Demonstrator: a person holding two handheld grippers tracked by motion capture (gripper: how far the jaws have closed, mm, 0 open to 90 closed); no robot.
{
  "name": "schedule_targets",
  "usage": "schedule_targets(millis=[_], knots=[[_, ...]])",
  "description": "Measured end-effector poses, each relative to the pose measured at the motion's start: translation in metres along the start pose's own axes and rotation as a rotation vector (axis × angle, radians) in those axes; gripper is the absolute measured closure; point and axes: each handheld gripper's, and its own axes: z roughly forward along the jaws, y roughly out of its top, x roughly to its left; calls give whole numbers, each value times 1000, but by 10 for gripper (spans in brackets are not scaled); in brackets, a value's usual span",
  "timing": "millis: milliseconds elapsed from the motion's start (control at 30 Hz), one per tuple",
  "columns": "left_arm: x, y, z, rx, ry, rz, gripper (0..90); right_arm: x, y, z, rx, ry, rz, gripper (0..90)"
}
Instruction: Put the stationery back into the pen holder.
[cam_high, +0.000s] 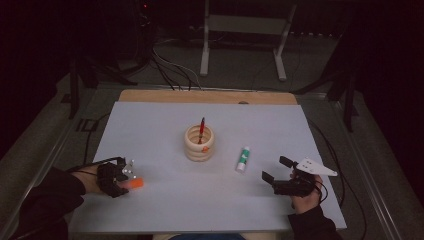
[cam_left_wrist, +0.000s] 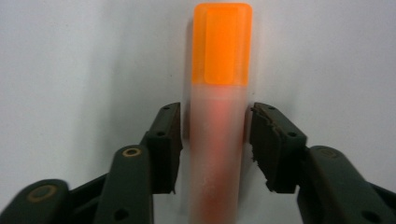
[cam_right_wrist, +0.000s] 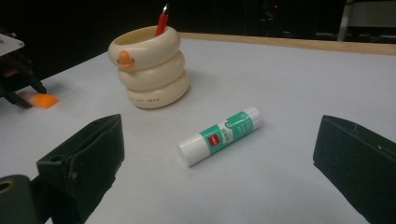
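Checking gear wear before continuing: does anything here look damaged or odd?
Yes: in the left gripper view, the right-hand pad has a ragged, chipped edge beside the orange highlighter. The other pad looks intact.

— Where do you have room on the mat (cam_high: 165, 200)?

— Your near edge is bare between the two hands, and so is the far strip behind the cream ring-shaped holder (cam_high: 199, 144).

— What blocks you?

— That holder stands mid-mat with a red pen (cam_high: 202, 127) sticking up from it. The glue stick (cam_high: 243, 159) lies just to its right, apart from it, between the holder and your right gripper (cam_high: 275, 170). An orange highlighter (cam_high: 134, 184) lies flat at the left.
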Motion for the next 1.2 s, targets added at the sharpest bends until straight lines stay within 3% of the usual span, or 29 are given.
schedule_targets(millis=[433,667,900,967,1200], knots=[[0,7,-1,34,17,52,655,-1,0,0,2,0,6,21],[1,6,-9,-53,5,33,658,-1,0,0,-1,1,6,21],[4,8,-21,-119,23,-5,657,-1,0,0,-1,4,8,21],[5,8,-24,-155,11,-22,657,-1,0,0,0,3,7,21],[6,11,-31,-207,25,-36,657,-1,0,0,1,4,8,21]])
